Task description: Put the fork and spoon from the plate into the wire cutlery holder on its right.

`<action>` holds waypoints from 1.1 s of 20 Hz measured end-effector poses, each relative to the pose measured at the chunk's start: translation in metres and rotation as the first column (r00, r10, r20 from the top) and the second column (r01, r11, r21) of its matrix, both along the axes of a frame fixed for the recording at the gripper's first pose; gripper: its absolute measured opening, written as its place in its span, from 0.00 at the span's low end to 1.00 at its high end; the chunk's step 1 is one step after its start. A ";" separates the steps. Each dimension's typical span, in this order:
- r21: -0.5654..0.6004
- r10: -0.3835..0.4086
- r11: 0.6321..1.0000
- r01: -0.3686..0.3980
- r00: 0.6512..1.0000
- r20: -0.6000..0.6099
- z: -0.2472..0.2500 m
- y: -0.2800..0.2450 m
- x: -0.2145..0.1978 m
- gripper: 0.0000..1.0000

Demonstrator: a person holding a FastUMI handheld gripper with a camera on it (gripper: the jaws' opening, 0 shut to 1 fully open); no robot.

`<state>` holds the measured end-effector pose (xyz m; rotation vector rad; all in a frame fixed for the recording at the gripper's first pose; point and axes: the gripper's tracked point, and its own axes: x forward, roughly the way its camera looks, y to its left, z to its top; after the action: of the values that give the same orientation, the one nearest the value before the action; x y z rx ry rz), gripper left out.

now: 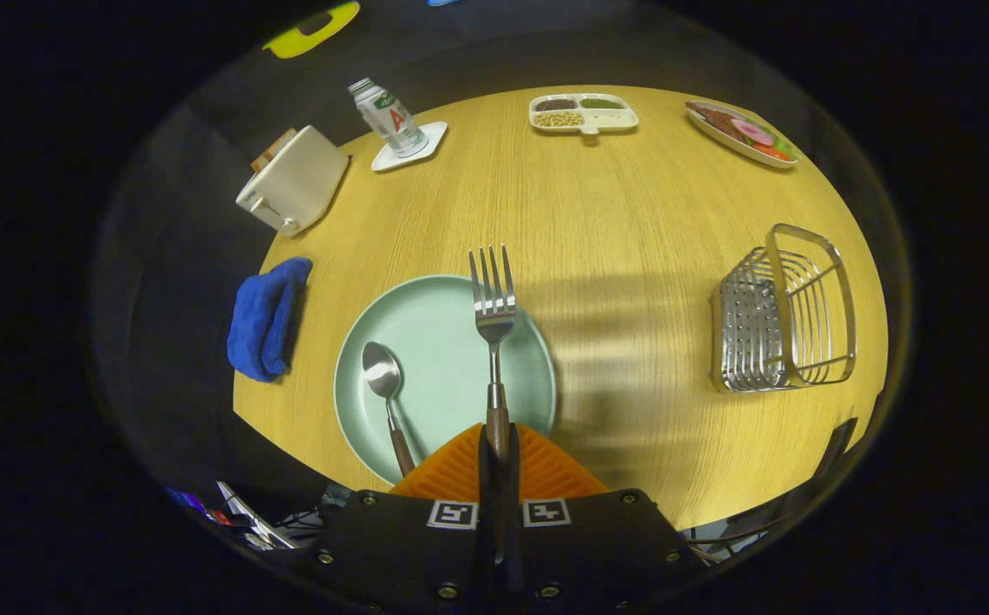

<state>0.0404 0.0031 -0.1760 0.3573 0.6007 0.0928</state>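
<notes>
Two utensils concern the job. Fork point(493, 320) is clamped by its wooden handle between both fingers of the gripper point(497, 444), tines pointing ahead, over the right half of the pale green plate point(443, 342); whether lifted clear, cannot tell. Spoon point(388, 401) lies on the plate's left half, bowl up, handle toward the gripper.

Handling, by judgement: both stiff, light, metal heads slick; the wood handles offer the surest hold, gripped near the end as now. Fork's head-heavy end may droop or pivot if the hold is loose.

Wire cutlery holder point(785, 312) stands well apart to the right, open-topped, thin bars, likely to skid if knocked.

Table point(614, 222) is smooth light wood. Toaster point(294, 179), blue cloth point(266, 318), bottle point(388, 115) and food trays point(584, 113) sit around the edges. Dim booth beyond.
</notes>
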 end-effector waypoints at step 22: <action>0.306 -0.414 0.857 0.415 0.907 -0.074 0.002 -0.114 -0.056 0.05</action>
<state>-0.0153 -0.1106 -0.1743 0.7940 0.5019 -0.2324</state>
